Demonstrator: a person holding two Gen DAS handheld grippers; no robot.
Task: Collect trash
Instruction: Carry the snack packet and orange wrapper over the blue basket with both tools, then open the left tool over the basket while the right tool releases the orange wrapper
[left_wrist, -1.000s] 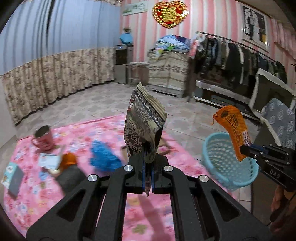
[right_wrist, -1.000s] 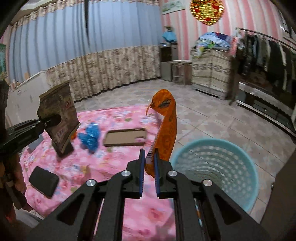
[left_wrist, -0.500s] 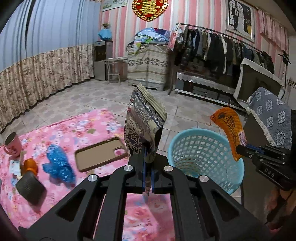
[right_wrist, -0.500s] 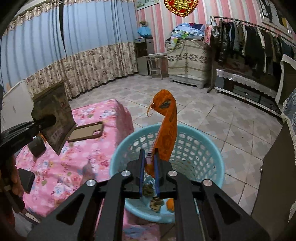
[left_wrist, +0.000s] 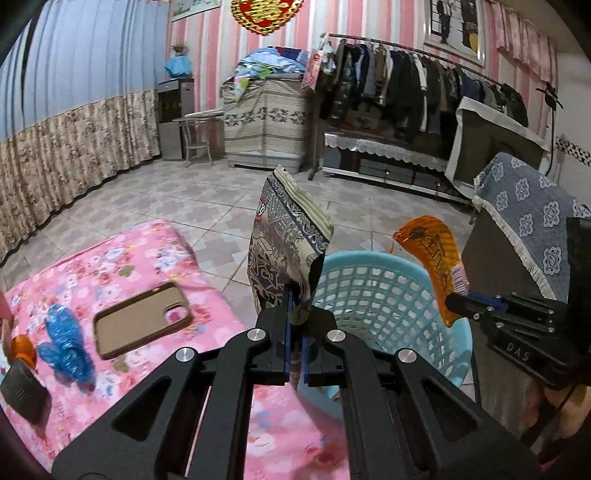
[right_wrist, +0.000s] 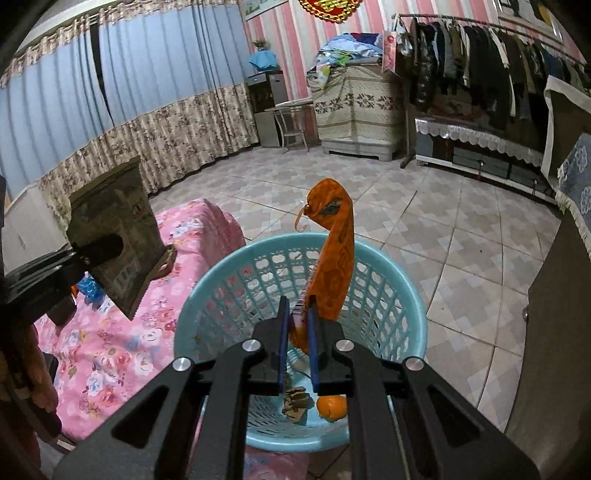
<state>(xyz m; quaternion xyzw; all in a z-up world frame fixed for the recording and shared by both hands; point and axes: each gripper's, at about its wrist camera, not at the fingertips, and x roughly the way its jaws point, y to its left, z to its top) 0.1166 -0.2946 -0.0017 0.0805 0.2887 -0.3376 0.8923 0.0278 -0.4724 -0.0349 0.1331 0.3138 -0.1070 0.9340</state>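
Two grippers, two wrappers, one basket. Left gripper (left_wrist: 295, 325) clamps one patterned snack bag (left_wrist: 284, 251), grey-blue and cream, standing upright from its closed jaws. Right gripper (right_wrist: 298, 332) clamps one orange wrapper (right_wrist: 334, 254), also upright, jaws closed on its lower end. One light blue basket (right_wrist: 402, 295) with mesh walls stands on the floor just beside the pink bedding's corner. In the right wrist view the orange wrapper is over the basket opening; the snack bag sits at 9 o'clock of the basket, over the bedding edge. In the left wrist view the basket is at 3 o'clock of the snack bag, with the orange wrapper at the basket's far right rim.

Inside the basket: one orange fruit (right_wrist: 332, 408) and one crumpled brown scrap (right_wrist: 295, 400) on the bottom.

On the pink floral bedding (left_wrist: 129, 258): one brown phone case (left_wrist: 142, 319), one crumpled blue plastic piece (left_wrist: 66, 347) at 9 o'clock of the case, one small orange thing (left_wrist: 22, 347) and one dark flat object (left_wrist: 24, 391) at the left edge, both partly cut off.

Room: tiled floor (right_wrist: 424, 221), pink striped walls, blue curtain with floral lower band, one clothes rack (left_wrist: 424, 81) full of dark garments, one covered cabinet piled with fabric, one red heart decoration on the wall.
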